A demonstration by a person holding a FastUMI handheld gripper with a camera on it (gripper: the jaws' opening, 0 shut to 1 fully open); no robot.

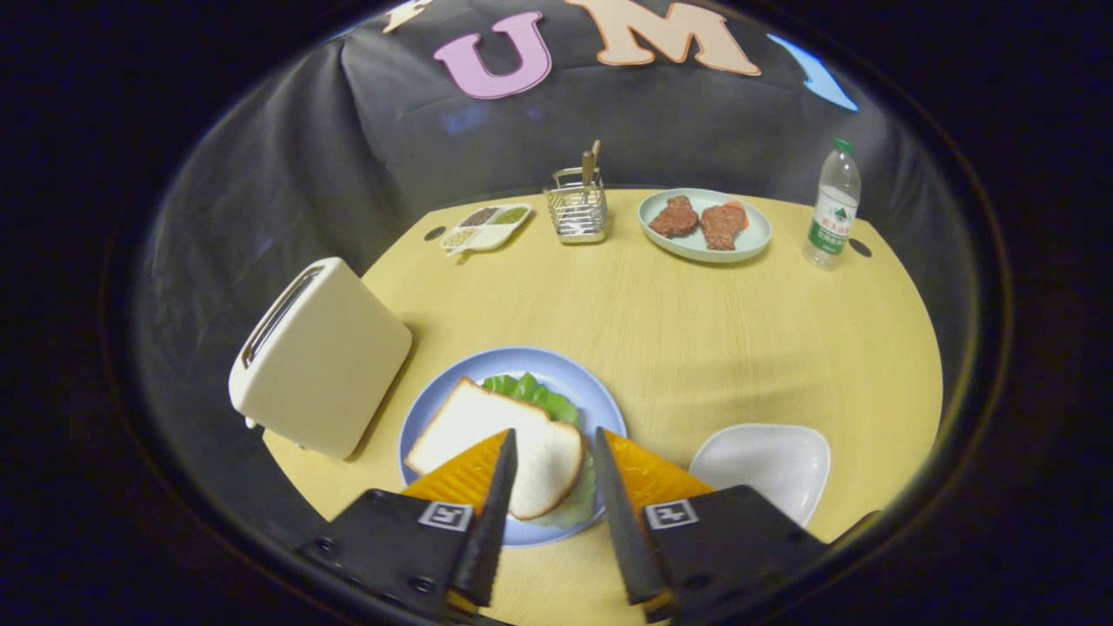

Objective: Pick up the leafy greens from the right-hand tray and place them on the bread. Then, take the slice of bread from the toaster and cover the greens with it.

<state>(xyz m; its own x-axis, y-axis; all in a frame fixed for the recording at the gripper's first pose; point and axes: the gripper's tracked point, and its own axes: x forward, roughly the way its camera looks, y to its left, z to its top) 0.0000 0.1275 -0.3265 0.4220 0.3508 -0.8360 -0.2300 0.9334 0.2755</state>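
The bread (pixel 491 443), a white slice with a pale crust, lies flat on the greens (pixel 537 393), whose ruffled green edge peeks out at its far and near sides. Both rest on the blue plate (pixel 569 374). The gripper (pixel 554 443) is open above the plate, its fingers apart and holding nothing. The toaster (pixel 317 356) stands just left of the plate, and a white tray (pixel 765 461) lies to its right.

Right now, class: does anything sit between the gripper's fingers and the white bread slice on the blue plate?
Nothing visible does. The open gripper hangs over the white bread slice covering the leafy greens on the round blue plate.
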